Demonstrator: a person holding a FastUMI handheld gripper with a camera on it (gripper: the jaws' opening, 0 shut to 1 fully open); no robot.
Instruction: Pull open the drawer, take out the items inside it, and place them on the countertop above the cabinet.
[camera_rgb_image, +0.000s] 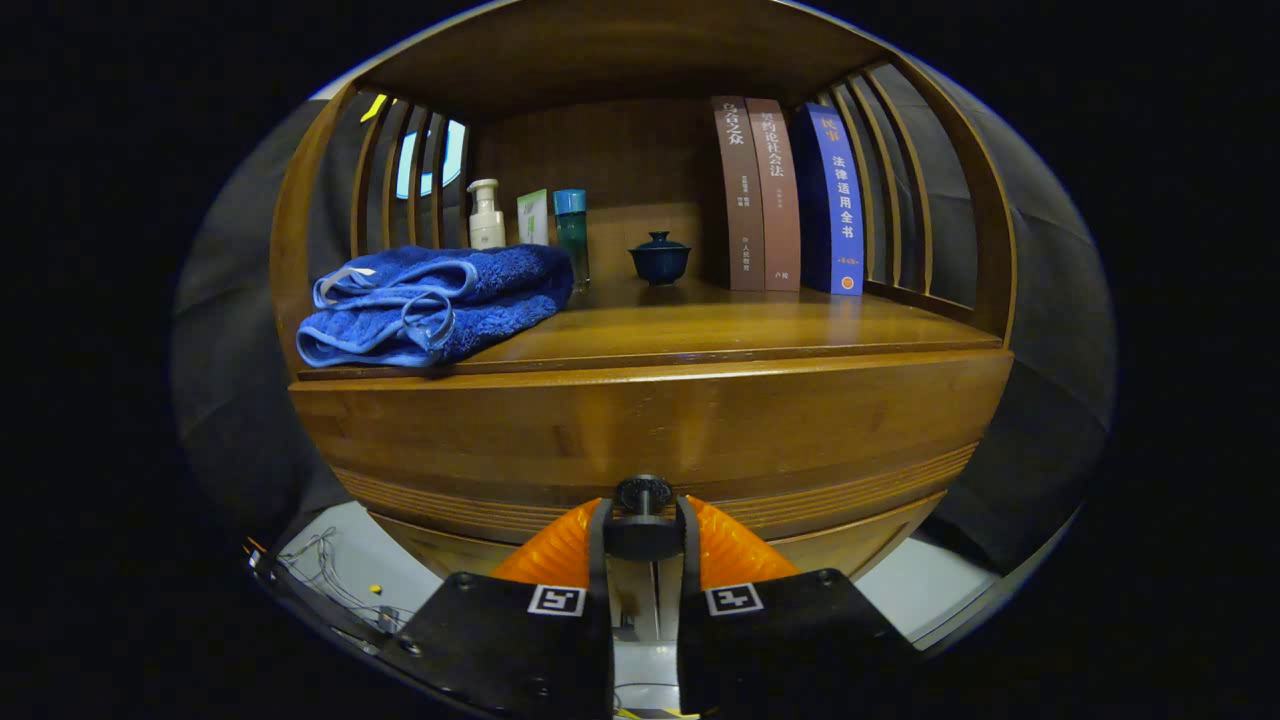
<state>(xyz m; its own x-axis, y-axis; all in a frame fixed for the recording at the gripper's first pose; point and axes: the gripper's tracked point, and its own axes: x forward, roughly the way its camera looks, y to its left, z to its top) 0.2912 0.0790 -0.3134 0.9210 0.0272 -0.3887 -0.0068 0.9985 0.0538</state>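
Observation:
The wooden cabinet's drawer front (800, 430) stands right ahead of me, with a dark round knob (643, 494) at its middle. My gripper (643, 528) is up against the drawer, its two fingers closed on the knob from left and right. The drawer's inside is hidden. Above the drawer lies the wooden countertop (720, 325). A folded blue towel (430, 300) rests on the countertop's left front corner.
At the back of the countertop stand a white pump bottle (486, 215), a small box (533, 217), a teal bottle (571, 235), a dark lidded cup (659, 258) and three upright books (790, 195). Slatted wooden sides and a top board enclose the shelf.

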